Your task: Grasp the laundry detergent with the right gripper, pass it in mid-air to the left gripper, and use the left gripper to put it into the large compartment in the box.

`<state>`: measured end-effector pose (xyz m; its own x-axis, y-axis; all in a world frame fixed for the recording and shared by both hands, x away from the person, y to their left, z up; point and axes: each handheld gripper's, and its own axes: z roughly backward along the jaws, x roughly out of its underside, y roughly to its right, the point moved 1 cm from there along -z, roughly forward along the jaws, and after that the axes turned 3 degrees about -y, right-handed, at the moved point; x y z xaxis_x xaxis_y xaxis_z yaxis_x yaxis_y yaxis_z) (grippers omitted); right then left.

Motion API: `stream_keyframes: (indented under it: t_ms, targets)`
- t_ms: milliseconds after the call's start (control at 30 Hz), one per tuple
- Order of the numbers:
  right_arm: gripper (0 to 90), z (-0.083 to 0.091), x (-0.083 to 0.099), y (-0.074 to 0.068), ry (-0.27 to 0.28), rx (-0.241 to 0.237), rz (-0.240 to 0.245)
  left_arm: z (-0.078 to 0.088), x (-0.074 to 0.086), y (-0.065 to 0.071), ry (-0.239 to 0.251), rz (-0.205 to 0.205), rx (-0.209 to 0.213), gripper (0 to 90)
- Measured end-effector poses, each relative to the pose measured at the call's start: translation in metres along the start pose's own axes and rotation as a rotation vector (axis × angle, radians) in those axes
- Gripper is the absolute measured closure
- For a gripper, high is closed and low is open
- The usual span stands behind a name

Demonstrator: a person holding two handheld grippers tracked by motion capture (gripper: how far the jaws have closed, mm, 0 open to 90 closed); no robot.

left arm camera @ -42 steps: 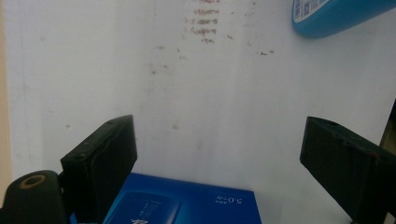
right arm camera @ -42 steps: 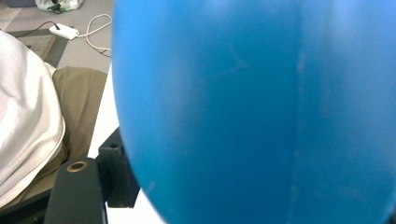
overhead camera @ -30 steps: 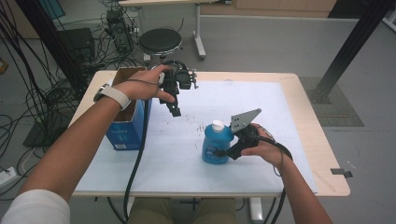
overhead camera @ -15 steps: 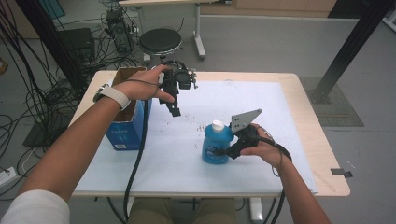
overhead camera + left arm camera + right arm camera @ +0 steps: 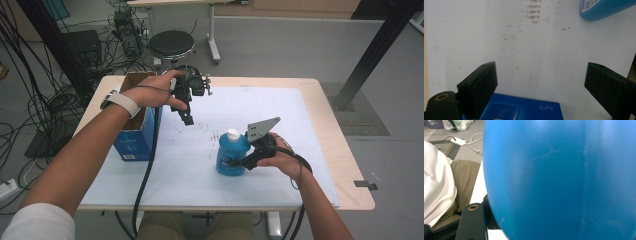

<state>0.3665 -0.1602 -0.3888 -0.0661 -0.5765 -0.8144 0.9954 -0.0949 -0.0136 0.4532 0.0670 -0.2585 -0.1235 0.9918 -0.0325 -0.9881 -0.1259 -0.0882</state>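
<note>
This looks like a lab or test room. Bundles of black cables [image 5: 35, 90] trail over the grey floor beside boxes of electronics [image 5: 82, 47], and a round stool [image 5: 171, 44] stands behind the white-topped work table [image 5: 300, 125], near a black metal frame post [image 5: 375, 55].

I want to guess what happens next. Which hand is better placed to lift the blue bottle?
Probably the right. The right gripper is at the bottle, jaws just closing round it. The left gripper hangs open above the table.

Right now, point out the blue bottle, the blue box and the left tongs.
blue bottle [image 5: 229, 159], high view, on its labelled body.
blue box [image 5: 131, 144], high view, on its front wall.
left tongs [image 5: 188, 119], high view, between the tips.
</note>
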Motion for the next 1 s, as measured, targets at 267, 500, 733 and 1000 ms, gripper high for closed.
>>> stream_keyframes:
  t_ms: [267, 500, 733, 1000]
  targets:
    - [35.3, -0.0009, -0.0001, -0.0002, -0.001, 0.001, 0.003, -0.0008, 0.0004, -0.0001, 0.004, 0.003, 0.002, 11.7]
    - [35.8, -0.0011, -0.0003, -0.0002, 0.005, 0.000, 0.005, -0.0008, 0.0011, -0.0003, 0.000, 0.000, 0.001, 12.0]
    - [36.2, -0.0011, 0.0000, -0.0001, 0.004, 0.000, 0.004, -0.0006, 0.0013, -0.0003, 0.000, 0.001, 0.001, 12.3]
    - [36.8, -0.0016, 0.0011, 0.0000, 0.013, 0.000, 0.004, -0.0009, 0.0006, -0.0001, 0.000, 0.001, 0.001, 12.3]
